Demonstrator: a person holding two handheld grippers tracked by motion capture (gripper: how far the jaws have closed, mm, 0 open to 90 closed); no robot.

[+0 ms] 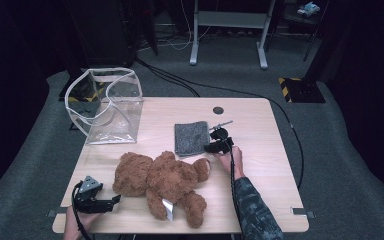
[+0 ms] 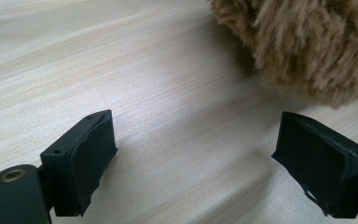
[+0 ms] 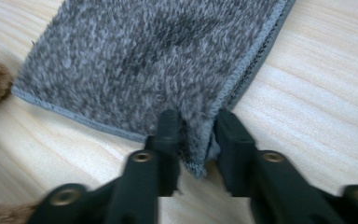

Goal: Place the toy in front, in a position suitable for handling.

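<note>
Right gripper (image 1: pixel 219 146), near the middle of the high view, has its two black jaws closed on the near corner of one grey cloth (image 1: pixel 191 138). In the right gripper view the same gripper (image 3: pixel 195 140) pinches that corner, and the grey cloth (image 3: pixel 154 60) folds up a little between the pads while the rest of it lies flat on the desk (image 3: pixel 317 93). Its stitched edge runs along the right side of that view.

One brown teddy bear (image 1: pixel 160 182) lies below the cloth in the high view, near the lower middle of the frame, with a small white label at its leg; any writing on the label is too small to read. One transparent bag with a white rim (image 1: pixel 107 105) stands at the upper left corner of the desk (image 1: pixel 265 130).

Left gripper (image 1: pixel 94 200) is at the lower left of the high view, just beside the bear. In the left gripper view this gripper (image 2: pixel 193 158) has its jaws wide apart and nothing between them, above bare wood, with the bear's fur (image 2: pixel 307 42) in the upper right.

Black cables cross the grey floor (image 1: pixel 360 150) above and to the right of the desk.
</note>
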